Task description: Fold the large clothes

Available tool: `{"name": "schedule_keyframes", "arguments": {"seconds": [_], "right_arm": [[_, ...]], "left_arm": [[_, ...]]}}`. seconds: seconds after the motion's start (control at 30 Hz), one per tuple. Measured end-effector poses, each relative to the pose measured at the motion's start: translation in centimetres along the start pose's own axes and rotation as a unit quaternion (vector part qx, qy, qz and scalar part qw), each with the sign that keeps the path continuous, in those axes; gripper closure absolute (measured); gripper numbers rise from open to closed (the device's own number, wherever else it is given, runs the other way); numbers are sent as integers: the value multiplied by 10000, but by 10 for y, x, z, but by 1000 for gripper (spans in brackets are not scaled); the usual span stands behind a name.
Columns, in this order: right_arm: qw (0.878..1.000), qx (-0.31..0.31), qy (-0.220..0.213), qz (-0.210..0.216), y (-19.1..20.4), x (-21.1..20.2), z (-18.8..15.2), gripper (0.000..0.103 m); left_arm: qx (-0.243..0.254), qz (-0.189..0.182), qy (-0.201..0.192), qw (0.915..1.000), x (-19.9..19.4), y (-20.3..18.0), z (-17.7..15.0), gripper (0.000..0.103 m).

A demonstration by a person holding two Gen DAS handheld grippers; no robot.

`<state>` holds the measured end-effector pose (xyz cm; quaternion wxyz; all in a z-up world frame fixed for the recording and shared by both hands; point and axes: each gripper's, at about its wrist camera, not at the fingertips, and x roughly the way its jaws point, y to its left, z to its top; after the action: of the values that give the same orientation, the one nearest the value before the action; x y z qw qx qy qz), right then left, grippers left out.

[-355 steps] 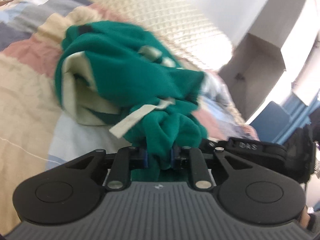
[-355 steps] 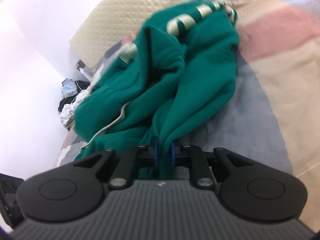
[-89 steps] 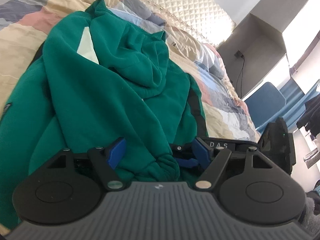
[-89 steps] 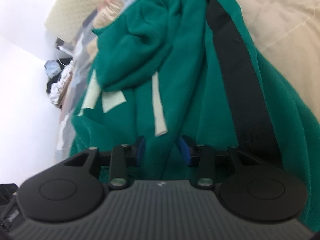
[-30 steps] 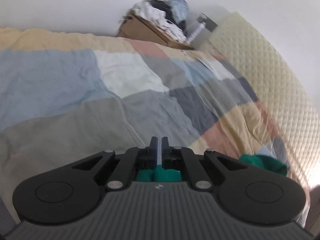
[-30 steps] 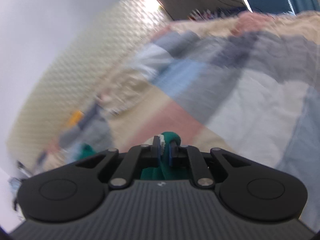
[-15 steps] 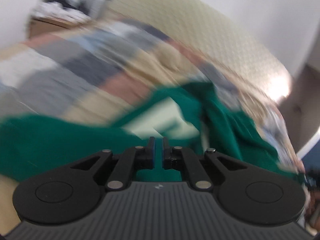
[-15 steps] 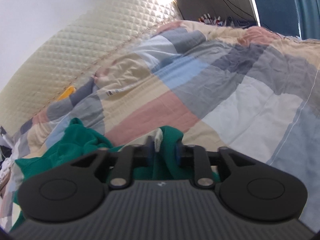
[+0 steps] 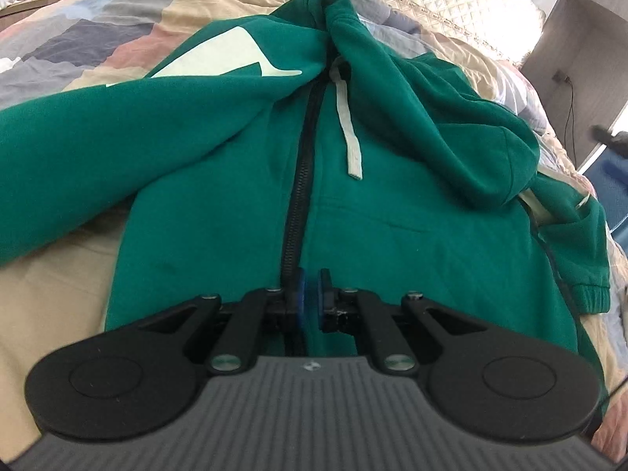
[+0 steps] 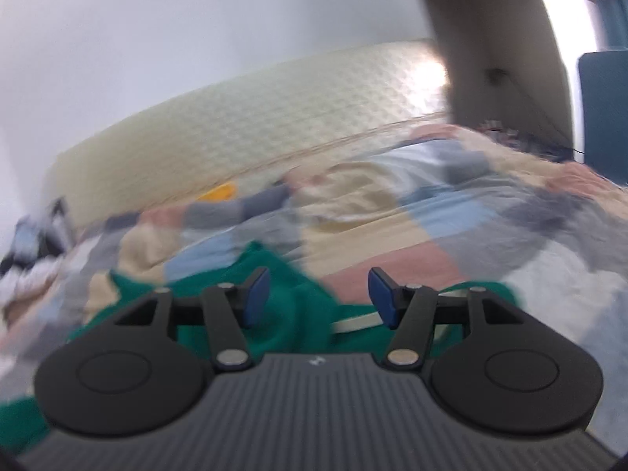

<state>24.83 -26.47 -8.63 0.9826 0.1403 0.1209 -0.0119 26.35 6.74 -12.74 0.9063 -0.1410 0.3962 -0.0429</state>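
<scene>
The green hoodie (image 9: pixel 392 204) lies spread front-up on the bed (image 9: pixel 47 294), zipped and not yet folded, with the left gripper (image 9: pixel 309 294) fingers pinching its near hem and the right gripper (image 10: pixel 318 298) fingers opening, nothing between them.

Green hoodie (image 9: pixel 412 212) spread on patchwork quilt (image 9: pixel 59 294); left gripper (image 9: pixel 310 294) fingers pinching hem.

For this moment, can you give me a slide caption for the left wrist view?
Left gripper shut on the hem of a green zip hoodie spread on a patchwork quilt.
</scene>
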Motion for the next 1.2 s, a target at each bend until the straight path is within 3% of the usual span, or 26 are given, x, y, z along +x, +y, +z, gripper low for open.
{"name": "schedule_keyframes", "arguments": {"seconds": [0.1, 0.2, 0.33, 0.43, 0.5, 0.53, 0.57, 0.7, 0.87, 0.97, 1.07, 1.2], "right_arm": [[9968, -127, 614, 490, 21, 25, -25, 35], [9896, -301, 1259, 634, 36, 58, -50, 35], [9815, -454, 1816, 395, 51, 102, -71, 33], [9798, -463, 1925, 296, 62, 130, -68, 35], [9773, -732, 1976, 196, 76, 152, -57, 63], [9748, -954, 2015, 83, 84, 164, -50, 83], [9728, -1059, 2058, 26, 91, 179, -38, 85], [9796, -1066, 1699, 104, 125, 229, 27, 88], [9885, -1327, 689, 234, 188, 291, 120, 88], [9917, -1247, 65, 301, 212, 325, 155, 88], [9901, -1387, -182, 120, 230, 359, 159, 88], [9903, -1384, 116, -29, 224, 407, 120, 85]], "left_arm": [[-55, -126, -37, 9999, -4, 4, 4, 98], [-10, -172, -115, 9998, -6, 4, 4, 98], [-79, -292, -220, 9993, -14, 6, 9, 98], [-73, -345, -367, 9987, -17, 9, 13, 98], [-263, -472, -280, 9981, -11, 17, 18, 98], [-403, -576, -268, 9972, -8, 24, 21, 98], [-499, -607, -288, 9965, -5, 29, 23, 98], [-784, -701, -390, 9937, 2, 45, 32, 98], [-673, -637, -547, 9942, 17, 48, 39, 98], [-812, -745, -526, 9925, 28, 50, 43, 98], [-923, -817, -570, 9907, 35, 51, 43, 98], [-1140, -932, -562, 9875, 39, 54, 41, 98]]}}
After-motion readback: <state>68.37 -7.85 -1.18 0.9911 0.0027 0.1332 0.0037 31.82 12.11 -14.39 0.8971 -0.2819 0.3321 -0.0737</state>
